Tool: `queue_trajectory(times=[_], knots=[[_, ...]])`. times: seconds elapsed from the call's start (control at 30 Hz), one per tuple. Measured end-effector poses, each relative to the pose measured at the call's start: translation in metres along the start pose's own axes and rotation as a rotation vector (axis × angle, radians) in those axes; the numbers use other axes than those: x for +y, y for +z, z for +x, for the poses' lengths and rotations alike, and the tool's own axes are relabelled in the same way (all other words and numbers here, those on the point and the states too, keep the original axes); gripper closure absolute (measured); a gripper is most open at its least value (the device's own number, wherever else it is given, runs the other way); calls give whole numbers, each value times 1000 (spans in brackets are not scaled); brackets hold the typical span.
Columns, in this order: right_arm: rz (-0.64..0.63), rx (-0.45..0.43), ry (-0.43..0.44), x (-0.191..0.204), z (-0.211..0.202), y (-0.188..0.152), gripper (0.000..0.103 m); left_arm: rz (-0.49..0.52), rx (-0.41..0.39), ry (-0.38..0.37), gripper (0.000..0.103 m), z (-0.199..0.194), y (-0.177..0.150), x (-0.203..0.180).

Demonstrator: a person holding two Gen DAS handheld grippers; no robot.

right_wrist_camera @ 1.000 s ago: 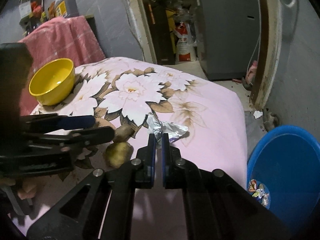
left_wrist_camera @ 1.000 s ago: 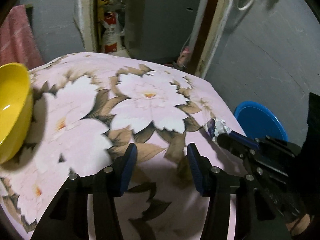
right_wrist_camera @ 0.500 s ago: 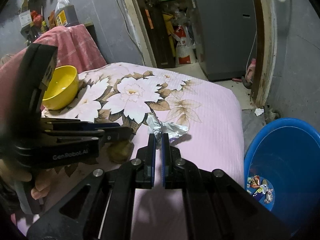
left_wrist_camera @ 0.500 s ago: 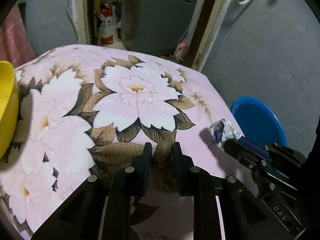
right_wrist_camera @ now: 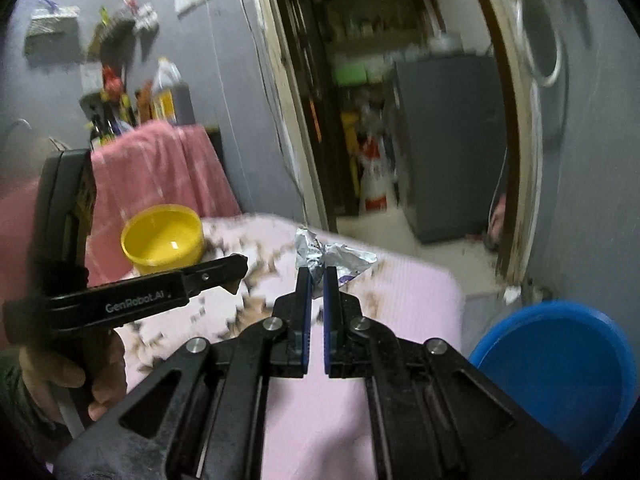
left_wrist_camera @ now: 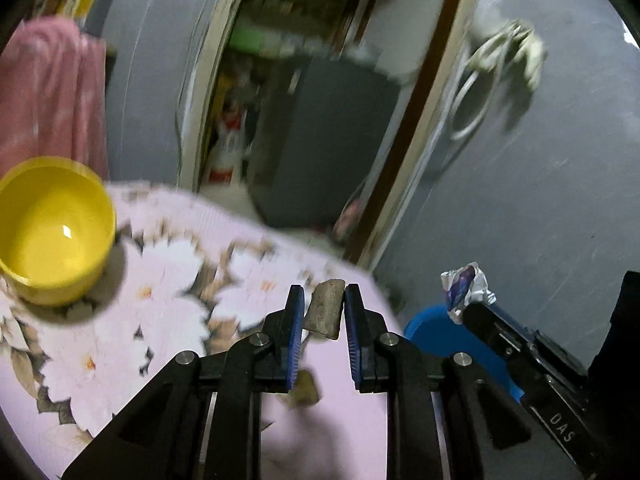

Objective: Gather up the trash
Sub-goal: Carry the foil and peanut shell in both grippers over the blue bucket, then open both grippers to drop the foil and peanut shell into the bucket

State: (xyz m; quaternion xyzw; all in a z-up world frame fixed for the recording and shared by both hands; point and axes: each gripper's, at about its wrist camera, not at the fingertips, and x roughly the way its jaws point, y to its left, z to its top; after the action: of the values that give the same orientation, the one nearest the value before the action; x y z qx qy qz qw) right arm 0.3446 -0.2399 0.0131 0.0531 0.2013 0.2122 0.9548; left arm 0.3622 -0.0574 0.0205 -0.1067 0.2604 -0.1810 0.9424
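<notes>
1. My left tongs point(left_wrist_camera: 320, 304) pinch a brown scrap point(left_wrist_camera: 325, 312), lifted off the floral tabletop point(left_wrist_camera: 120, 320).
2. My right tongs point(right_wrist_camera: 316, 280) are clamped on a foil wrapper point(right_wrist_camera: 340, 258), also lifted.
3. Blue bin point(right_wrist_camera: 560, 372) sits on the floor at approx 4 o'clock from my right tongs, so the right is nearer & likely drops 1st.
4. From the left it's at 3 o'clock, behind the right tongs.

A brownish, peel-like scrap point(left_wrist_camera: 325, 309) is held upright, lifted off the bed. A crumpled silver-and-purple wrapper point(right_wrist_camera: 330, 261) is held raised near the blue bin point(right_wrist_camera: 560, 376).
</notes>
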Motion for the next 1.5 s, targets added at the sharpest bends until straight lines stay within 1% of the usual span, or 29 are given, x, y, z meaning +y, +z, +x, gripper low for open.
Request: queue_trajectory(times=[0.07,0.13,0.17,0.27,0.4,0.5,0.6,0.8,1.0,1.23,1.47,1.5], knots=[[-11,-57,-10,1,-15,7,72,27,-67,-18,87,-13,7,-12],[-18,-113,-25,2,-31,14,72,52,-117,-34,87,-21,13,-24],[-22,-144,-40,1,-40,18,72,66,-140,-42,87,-25,15,-32],[-24,-196,-77,-3,-60,24,72,103,-188,-69,87,-34,20,-54],[-8,-254,-130,-17,-87,29,71,140,-211,-108,87,-38,22,-82],[1,-280,-170,-31,-104,30,71,156,-212,-139,87,-33,24,-102],[13,-286,-202,-44,-116,29,71,171,-204,-168,87,-24,23,-121],[57,-270,-255,-78,-130,20,71,207,-153,-209,87,-4,15,-153],[105,-233,-293,-106,-131,5,71,225,-63,-219,87,24,1,-173],[173,-175,-319,-137,-123,-12,70,230,72,-216,87,62,-13,-185],[228,-98,-340,-157,-109,-25,66,229,216,-196,86,97,-36,-187],[238,-85,-346,-159,-107,-28,65,228,229,-193,84,101,-40,-186]])
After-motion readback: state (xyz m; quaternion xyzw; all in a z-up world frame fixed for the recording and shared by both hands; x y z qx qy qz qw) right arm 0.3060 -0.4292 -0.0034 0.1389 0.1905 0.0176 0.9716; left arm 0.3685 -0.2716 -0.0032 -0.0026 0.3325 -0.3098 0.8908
